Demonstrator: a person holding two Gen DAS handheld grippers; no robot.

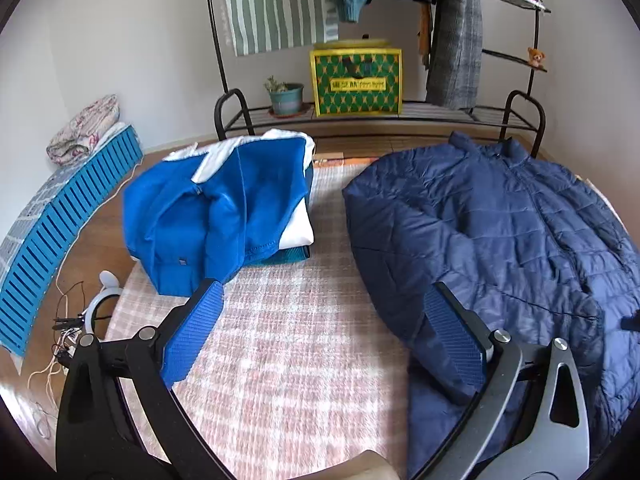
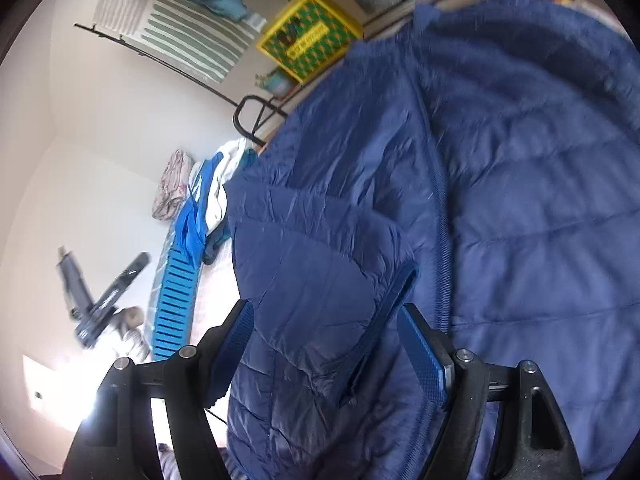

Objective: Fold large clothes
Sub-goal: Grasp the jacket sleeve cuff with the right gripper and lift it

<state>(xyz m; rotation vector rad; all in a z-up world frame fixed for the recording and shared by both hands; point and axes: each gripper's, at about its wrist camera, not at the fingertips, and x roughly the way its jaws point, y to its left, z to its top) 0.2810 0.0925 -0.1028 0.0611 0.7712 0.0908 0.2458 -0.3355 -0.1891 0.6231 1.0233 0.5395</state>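
Beyond the left gripper's (image 1: 320,336) left finger sits a folded blue-and-white pile (image 1: 224,212); its jaws are spread wide and hold nothing, over the pink checked rug (image 1: 280,340). The navy puffer jacket (image 1: 500,232) lies flat past its right finger, touching it. The right gripper (image 2: 326,332) is also released, straddling the jacket's sleeve cuff (image 2: 396,280). Likely risk: the slick, puffy sleeve slips out of a shallow pinch or springs back unfolded.
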